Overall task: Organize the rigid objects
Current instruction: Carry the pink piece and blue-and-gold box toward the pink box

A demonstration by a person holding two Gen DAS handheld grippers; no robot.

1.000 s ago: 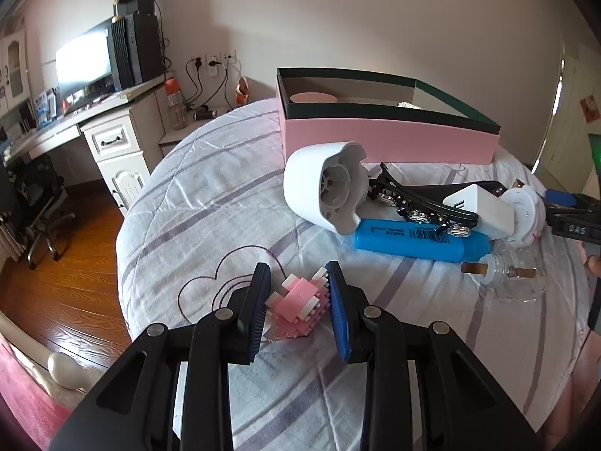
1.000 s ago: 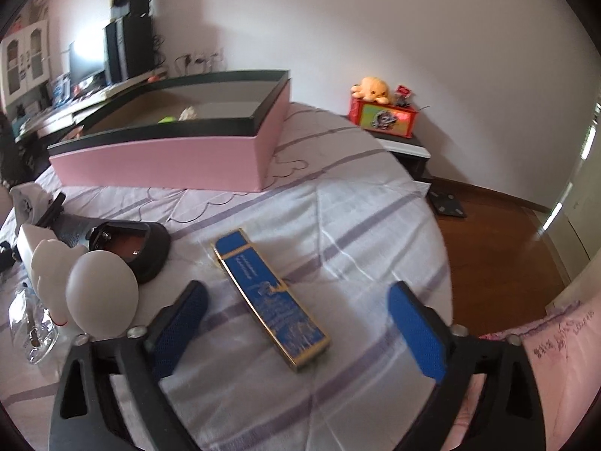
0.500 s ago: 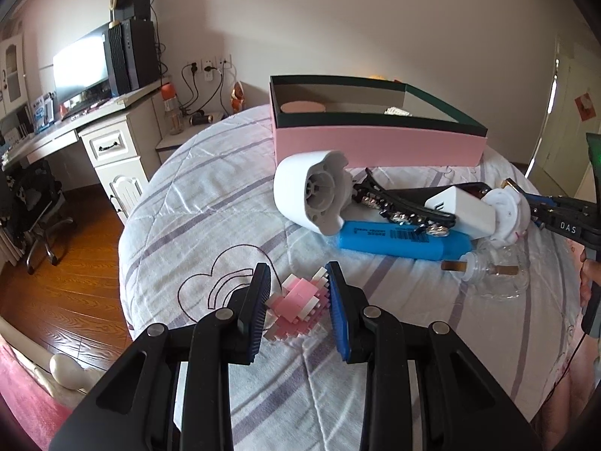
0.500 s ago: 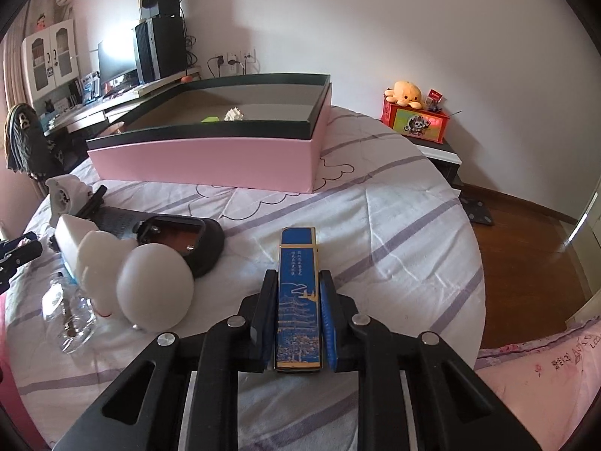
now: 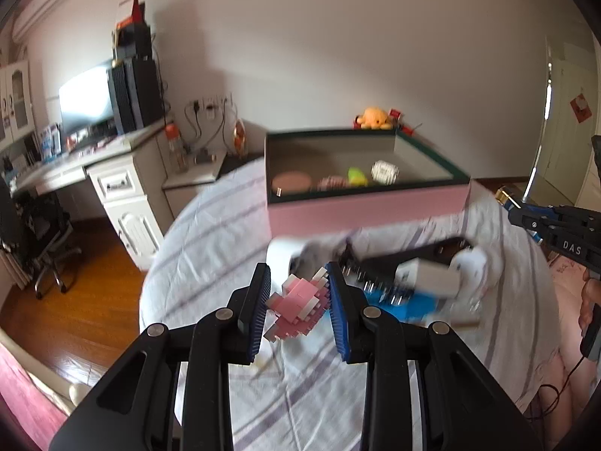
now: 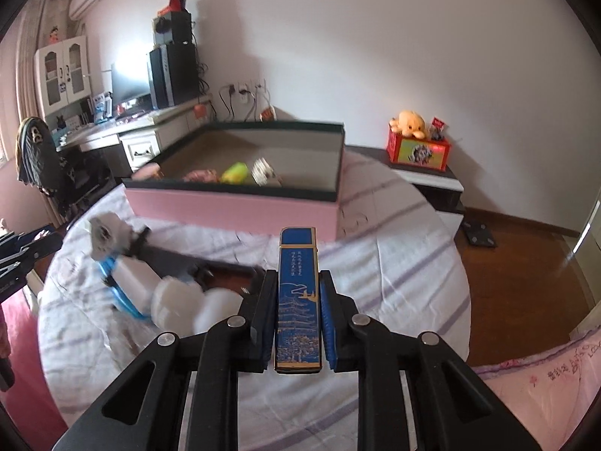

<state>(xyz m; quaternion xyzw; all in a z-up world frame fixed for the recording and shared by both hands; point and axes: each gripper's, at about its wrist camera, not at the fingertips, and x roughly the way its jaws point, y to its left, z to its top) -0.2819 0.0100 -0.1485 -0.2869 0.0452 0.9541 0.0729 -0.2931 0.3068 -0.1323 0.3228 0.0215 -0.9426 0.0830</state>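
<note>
**Both grippers holding one item each above the bed**

The left gripper (image 5: 299, 293) is pinching one pink-and-white block toy (image 5: 300, 306) between its fingers (image 5: 259, 310), which are standing only a narrow way apart, and the toy is hanging clear of the striped bed cover (image 5: 210, 240). The right gripper (image 6: 297, 302) is clamping one long blue and gold box (image 6: 298, 297), its fingers pressing on both long sides, the box pointing forward along them. One pink storage box (image 6: 240, 203) with a dark rim is sitting on the bed beyond both grippers; four small items are lying inside it, a round brown one, a pinkish one, a yellow-green one and a white one. Between the grippers and that box, a blurred pile of white, black and blue things (image 5: 409, 282) is lying on the cover; it is too smeared to count.
</note>
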